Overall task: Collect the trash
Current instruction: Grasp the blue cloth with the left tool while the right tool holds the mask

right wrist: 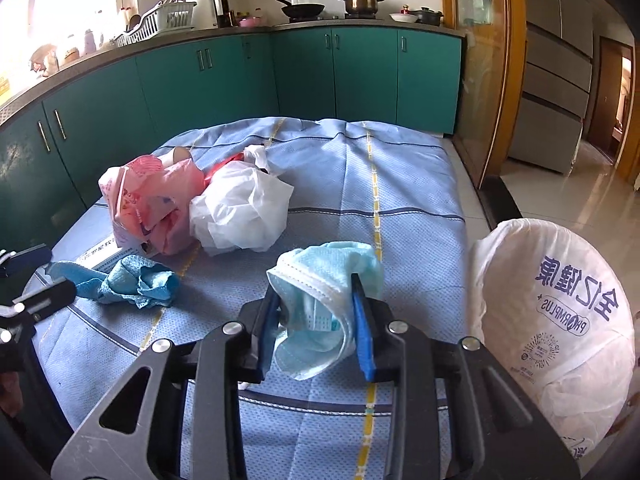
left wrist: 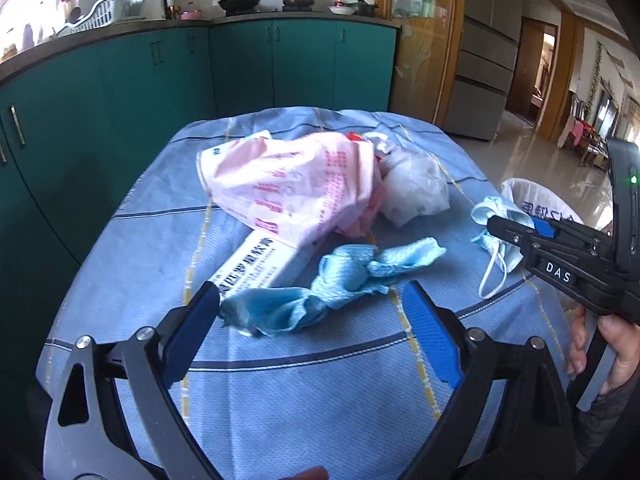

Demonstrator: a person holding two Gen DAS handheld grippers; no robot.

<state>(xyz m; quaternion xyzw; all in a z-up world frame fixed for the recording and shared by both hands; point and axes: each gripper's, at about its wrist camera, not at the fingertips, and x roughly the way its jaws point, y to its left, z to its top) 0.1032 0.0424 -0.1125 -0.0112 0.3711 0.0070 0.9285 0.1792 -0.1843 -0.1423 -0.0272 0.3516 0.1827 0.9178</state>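
My right gripper [right wrist: 316, 286] is shut on a crumpled light-blue face mask [right wrist: 320, 320], held a little above the blue striped tablecloth [right wrist: 400, 184]; the same mask [left wrist: 496, 236] hangs from it at the right of the left wrist view. My left gripper [left wrist: 312, 300] stands open around the near end of a twisted blue cloth [left wrist: 320, 292], its pads not pressing it. That blue cloth [right wrist: 128, 284] lies at the left in the right wrist view. Behind it are a pink plastic bag [left wrist: 296, 184], a white crumpled bag [left wrist: 416, 184] and a white printed box [left wrist: 256, 268].
A bin lined with a white printed bag [right wrist: 560, 320] stands off the table's right edge. Green kitchen cabinets [right wrist: 240, 76] run behind the table. A grey fridge [left wrist: 488, 48] and glossy floor lie to the right. A hand [left wrist: 600, 344] holds the right gripper's handle.
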